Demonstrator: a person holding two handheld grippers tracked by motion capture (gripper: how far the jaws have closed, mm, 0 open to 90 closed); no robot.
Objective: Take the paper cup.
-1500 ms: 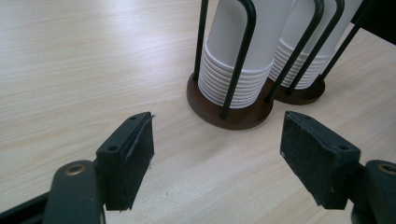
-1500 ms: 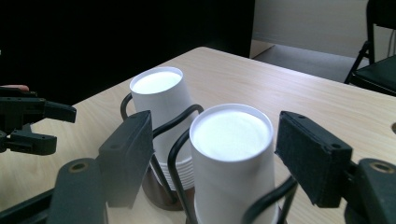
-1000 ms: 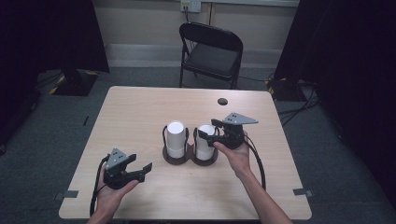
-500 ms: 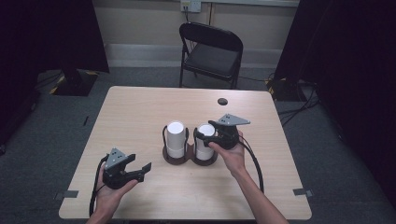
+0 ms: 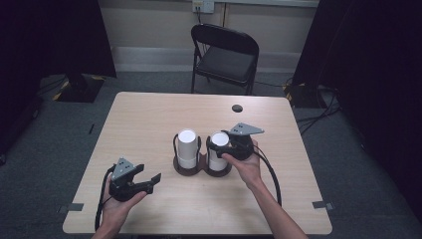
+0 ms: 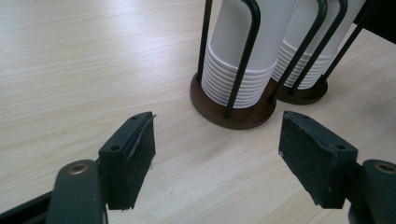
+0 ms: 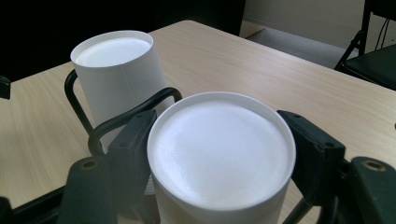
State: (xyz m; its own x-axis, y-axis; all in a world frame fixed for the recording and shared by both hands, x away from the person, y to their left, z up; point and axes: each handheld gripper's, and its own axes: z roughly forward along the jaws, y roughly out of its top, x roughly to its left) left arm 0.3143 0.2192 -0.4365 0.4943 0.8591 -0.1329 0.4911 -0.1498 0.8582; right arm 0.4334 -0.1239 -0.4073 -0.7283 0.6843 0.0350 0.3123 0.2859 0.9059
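Two stacks of white paper cups stand upside down in black wire holders on dark round bases at the table's middle: the left stack (image 5: pixel 187 146) and the right stack (image 5: pixel 219 139). My right gripper (image 5: pixel 220 151) reaches in from the right, and its jaws have just been closing with the top cup (image 7: pixel 219 149) of the right stack between them. Both pads (image 7: pixel 135 149) now press on its sides. The other stack (image 7: pixel 116 70) stands behind it. My left gripper (image 5: pixel 149 174) rests open near the front left, pointed at the stacks (image 6: pixel 238 56), with nothing between its jaws.
The light wooden table (image 5: pixel 149 114) has a small black round cap (image 5: pixel 237 108) near its far edge. A black folding chair (image 5: pixel 226 55) stands behind the table. Cables trail from both grippers toward the front edge. Dark floor surrounds the table.
My right gripper has shifted slightly left and down onto the right stack, and its jaws have drawn in around the top cup. The left gripper has stayed still.
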